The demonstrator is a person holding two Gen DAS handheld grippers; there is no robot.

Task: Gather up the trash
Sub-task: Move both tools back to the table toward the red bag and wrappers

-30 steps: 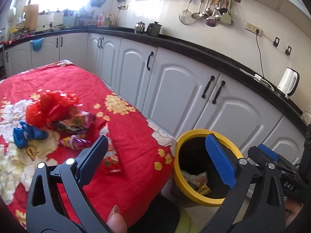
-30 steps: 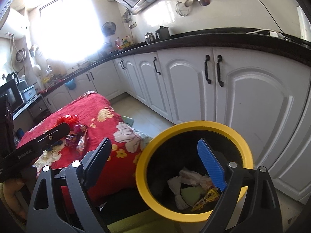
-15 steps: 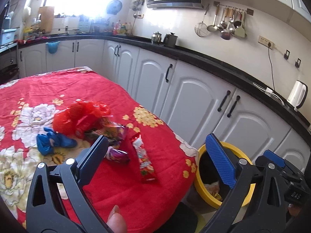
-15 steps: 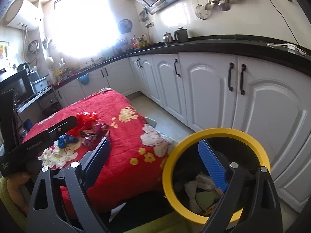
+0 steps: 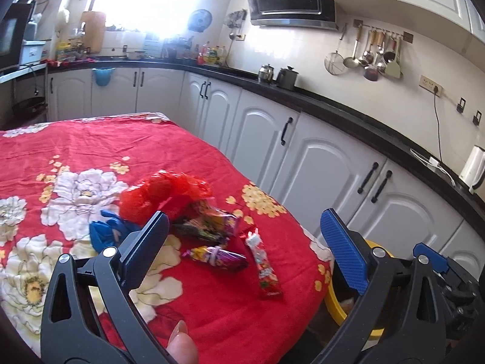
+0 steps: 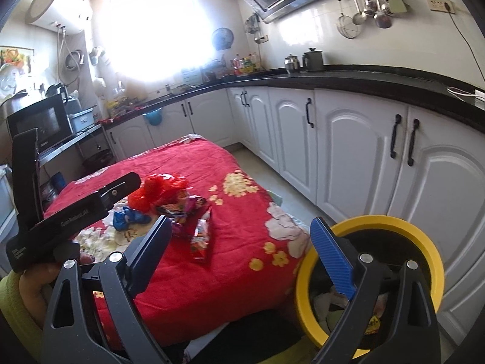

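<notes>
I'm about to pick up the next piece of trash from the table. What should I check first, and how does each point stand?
1. Left gripper jaws open, holding nothing: ok.
2. Right gripper jaws open, holding nothing: ok.
3. Trash left on the table: ok; long red wrapper, purple wrapper, red bag.
4. Long red wrapper lies apart from the pile: ok.
5. Bin open, beside the table: ok.
6. Room left in the bin: cannot tell.

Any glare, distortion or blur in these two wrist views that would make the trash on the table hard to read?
Left wrist: the window is blown out to white and the fisheye bends the countertop, yet the wrappers on the red cloth stay sharp. Right wrist: the same window washes out the far counter, straight edges bow, and the yellow bin and wrappers remain readable.
</notes>
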